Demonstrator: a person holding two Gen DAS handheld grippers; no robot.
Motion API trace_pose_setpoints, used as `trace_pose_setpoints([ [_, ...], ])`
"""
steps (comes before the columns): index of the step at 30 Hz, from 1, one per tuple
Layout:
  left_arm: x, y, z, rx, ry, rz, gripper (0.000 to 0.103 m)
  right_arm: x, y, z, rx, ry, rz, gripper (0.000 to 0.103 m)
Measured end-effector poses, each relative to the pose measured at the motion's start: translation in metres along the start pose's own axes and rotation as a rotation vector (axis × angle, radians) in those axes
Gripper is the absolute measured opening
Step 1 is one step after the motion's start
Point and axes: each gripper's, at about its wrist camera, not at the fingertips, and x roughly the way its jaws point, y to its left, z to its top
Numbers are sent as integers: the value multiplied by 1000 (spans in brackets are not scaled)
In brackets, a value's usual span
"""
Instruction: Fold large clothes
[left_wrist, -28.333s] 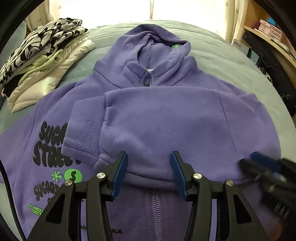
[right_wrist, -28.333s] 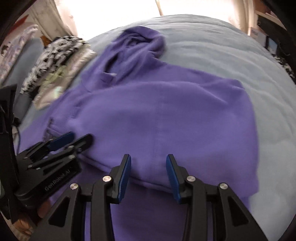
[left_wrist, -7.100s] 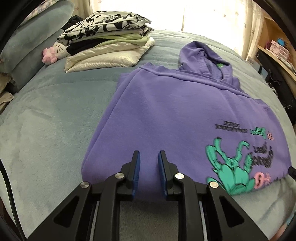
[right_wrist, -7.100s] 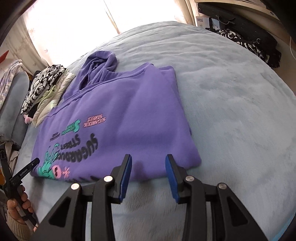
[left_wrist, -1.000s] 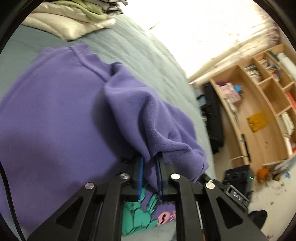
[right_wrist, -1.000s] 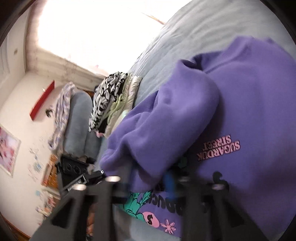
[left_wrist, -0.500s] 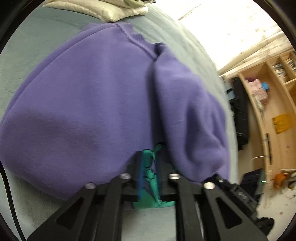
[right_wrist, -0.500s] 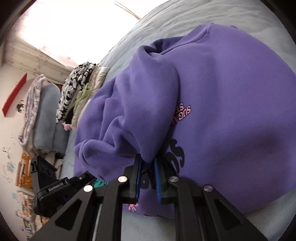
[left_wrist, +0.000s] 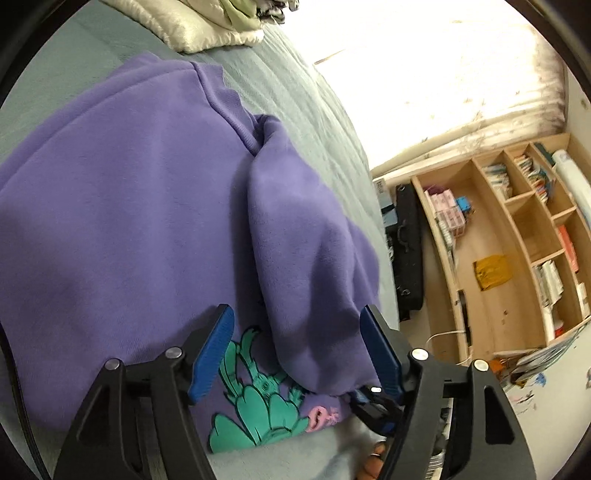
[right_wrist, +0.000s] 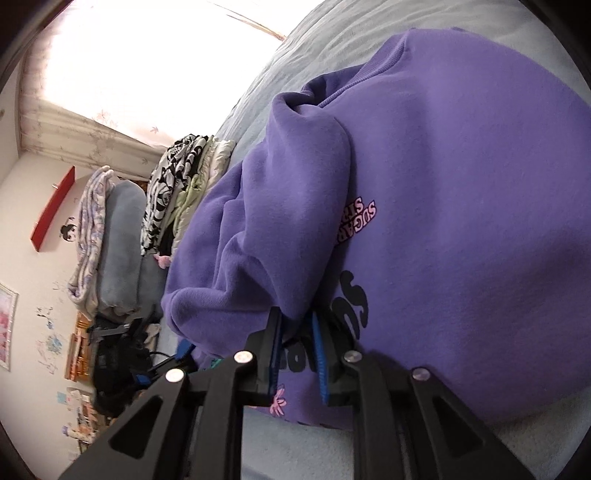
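A purple hoodie (left_wrist: 122, 221) lies folded on the grey-green bed (left_wrist: 295, 96), print side up. Its hood (left_wrist: 306, 258) is laid back over the body, toward me. My left gripper (left_wrist: 297, 349) has its jaws opening wide. The hood's end lies between them, and neither pad touches it. In the right wrist view the hood (right_wrist: 280, 229) bunches to the left of the pink lettering. The right gripper (right_wrist: 297, 350) has its jaws starting to part, and the hood's edge is still nipped at its tips. The right gripper's tip (left_wrist: 373, 402) shows low in the left wrist view.
A stack of folded clothes (left_wrist: 207, 26) (right_wrist: 184, 192) sits at the far end of the bed, with grey-blue pillows (right_wrist: 118, 251) beyond. Past the bed's edge stand a wooden shelf unit (left_wrist: 517, 240) and a black bag (left_wrist: 406, 251) on the floor.
The hood was carried over and laid onto the hoodie's body. My left jaws have sprung wide and let it go. The right jaws have widened slightly. Both grippers sank a little.
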Motion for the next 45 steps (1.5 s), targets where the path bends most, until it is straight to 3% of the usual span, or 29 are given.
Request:
trace_pose_setpoints([
  [7, 30, -21, 7, 67, 36, 2, 68, -10, 4, 7, 19, -54, 123, 66],
  [9, 38, -27, 7, 85, 36, 26, 67, -7, 6, 14, 28, -76, 95, 67],
  [14, 43, -36, 4, 124, 21, 171, 26, 10, 22, 24, -34, -75, -2, 67],
  [15, 41, -36, 4, 113, 27, 190, 24, 12, 28, 24, -71, -69, -39, 56],
  [16, 34, -35, 1, 101, 28, 203, 19, 13, 32, 23, -100, -66, -69, 34],
  [17, 28, -39, -1, 109, 20, 225, 18, 13, 35, 22, -116, -48, -69, 27],
  [19, 17, -43, -7, 159, 8, 286, 17, 6, 37, 19, -113, -48, -48, 20],
  [20, 19, -45, -12, 190, 11, 355, 17, 2, 39, 16, -130, -57, -60, 20],
  [22, 30, -38, -19, 202, 40, 413, 19, 6, 41, 6, -206, -58, -166, 20],
  [24, 35, -30, -23, 208, 19, 411, 19, 17, 29, 0, -207, -38, -218, 19],
  [27, 29, -34, -23, 224, 5, 395, 21, 15, 34, 2, -217, -40, -228, 24],
  [28, 26, -36, -23, 226, 6, 392, 24, 13, 37, 2, -222, -36, -231, 28],
  [30, 14, -37, -23, 223, -5, 400, 38, 8, 40, 2, -219, -20, -236, 39],
  [31, 7, -39, -23, 225, -23, 413, 50, 2, 42, 1, -214, -15, -244, 43],
  [32, -1, -42, -23, 232, -48, 426, 54, -1, 46, -1, -217, -20, -255, 45],
  [38, -40, -72, -23, 334, -201, 525, 54, -33, 71, -14, -322, -144, -383, 49],
  [40, -42, -85, -23, 375, -231, 523, 52, -41, 84, -16, -379, -210, -390, 49],
  [42, -41, -100, -24, 427, -239, 484, 45, -40, 98, -18, -442, -248, -383, 49],
  [45, -26, -106, -31, 497, -193, 457, 29, -23, 115, -21, -518, -216, -332, 47],
])
